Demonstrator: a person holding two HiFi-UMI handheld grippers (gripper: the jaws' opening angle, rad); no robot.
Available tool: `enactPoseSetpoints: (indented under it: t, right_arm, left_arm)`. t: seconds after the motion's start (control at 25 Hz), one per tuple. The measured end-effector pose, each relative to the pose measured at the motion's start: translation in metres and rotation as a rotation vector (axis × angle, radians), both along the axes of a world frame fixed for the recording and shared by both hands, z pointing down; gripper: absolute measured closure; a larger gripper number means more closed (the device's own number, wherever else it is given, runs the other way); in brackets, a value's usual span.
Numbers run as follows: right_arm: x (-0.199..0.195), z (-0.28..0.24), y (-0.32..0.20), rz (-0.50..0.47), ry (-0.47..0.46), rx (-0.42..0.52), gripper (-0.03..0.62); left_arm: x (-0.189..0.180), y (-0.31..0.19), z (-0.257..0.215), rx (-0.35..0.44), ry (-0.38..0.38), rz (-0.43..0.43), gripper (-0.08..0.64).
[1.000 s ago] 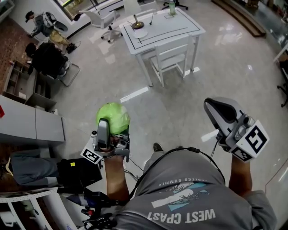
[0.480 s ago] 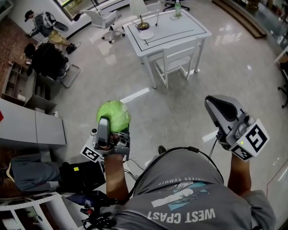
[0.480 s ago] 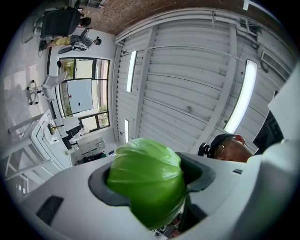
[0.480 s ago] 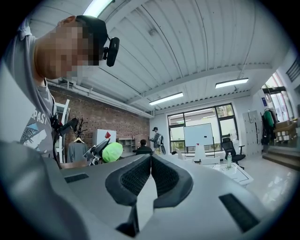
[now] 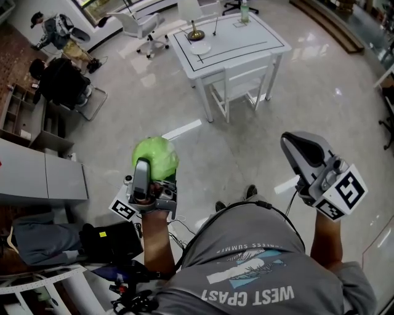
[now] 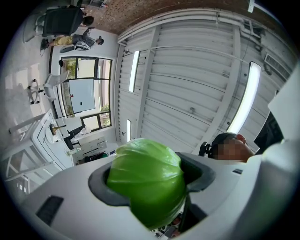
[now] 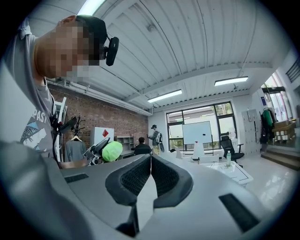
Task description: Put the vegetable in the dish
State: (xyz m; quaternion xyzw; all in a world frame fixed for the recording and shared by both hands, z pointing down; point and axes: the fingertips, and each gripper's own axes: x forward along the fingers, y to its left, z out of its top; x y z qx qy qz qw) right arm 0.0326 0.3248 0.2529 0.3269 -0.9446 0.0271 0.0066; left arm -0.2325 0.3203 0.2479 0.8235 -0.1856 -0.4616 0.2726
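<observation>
1. Nearest, in the head view, the person's grey shirt [image 5: 258,271] fills the bottom edge, with both arms held out over a glossy floor [image 5: 246,154].
2. The left gripper [image 5: 152,171] has its jaws spread partway around a round green vegetable [image 5: 155,157]. The left gripper view alone shows the dark pads pressed against its sides, with ceiling panels behind.
3. The right gripper [image 5: 294,145] is empty. Its own view shows the ribbed pads [image 7: 140,176] meeting in a thin line with nothing between them.
4. Only the right gripper view shows the vegetable from the side, small, off to its left.
5. Farther off stands a white table [image 5: 240,38] with a white dish [image 5: 201,48] and a bottle [image 5: 244,9] on it and a chair [image 5: 241,83] tucked against it. The table is well apart from the vegetable.
6. Farthest, two people [image 5: 61,79] are at the upper left. The right gripper view adds a whiteboard [image 7: 197,132] and a brick wall [image 7: 101,117].
</observation>
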Motion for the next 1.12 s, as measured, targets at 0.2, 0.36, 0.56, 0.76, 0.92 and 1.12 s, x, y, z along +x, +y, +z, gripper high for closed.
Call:
enactPoseSetpoints:
  t: [0.2,0.36,0.56,0.76,0.92,1.12]
  right_arm:
    - [0.007,0.0,-0.026,-0.042,-0.006,-0.003,0.585]
    - [0.021,-0.006,-0.051,-0.076,-0.007,0.008,0.584]
    - [0.057,0.001,-0.093,-0.099,-0.004,0.005,0.584]
    - [0.06,0.0,-0.098,-0.119,0.011,0.001,0.585]
    - [0.065,0.005,-0.107,-0.108,0.008,-0.024,0.585]
    - [0.06,0.01,-0.119,-0.074,-0.003,-0.027,0.584]
  left_arm:
    - [0.018,-0.019,0.001,-0.013,-0.01,-0.019,0.259]
    - [0.032,-0.038,-0.005,0.003,-0.012,-0.046,0.259]
    - [0.07,-0.072,0.005,-0.004,-0.009,-0.068,0.258]
    - [0.075,-0.074,0.006,-0.007,0.004,-0.084,0.258]
    - [0.081,-0.083,0.009,-0.029,-0.012,-0.074,0.258]
    - [0.074,-0.101,0.008,-0.022,-0.023,-0.053,0.259]
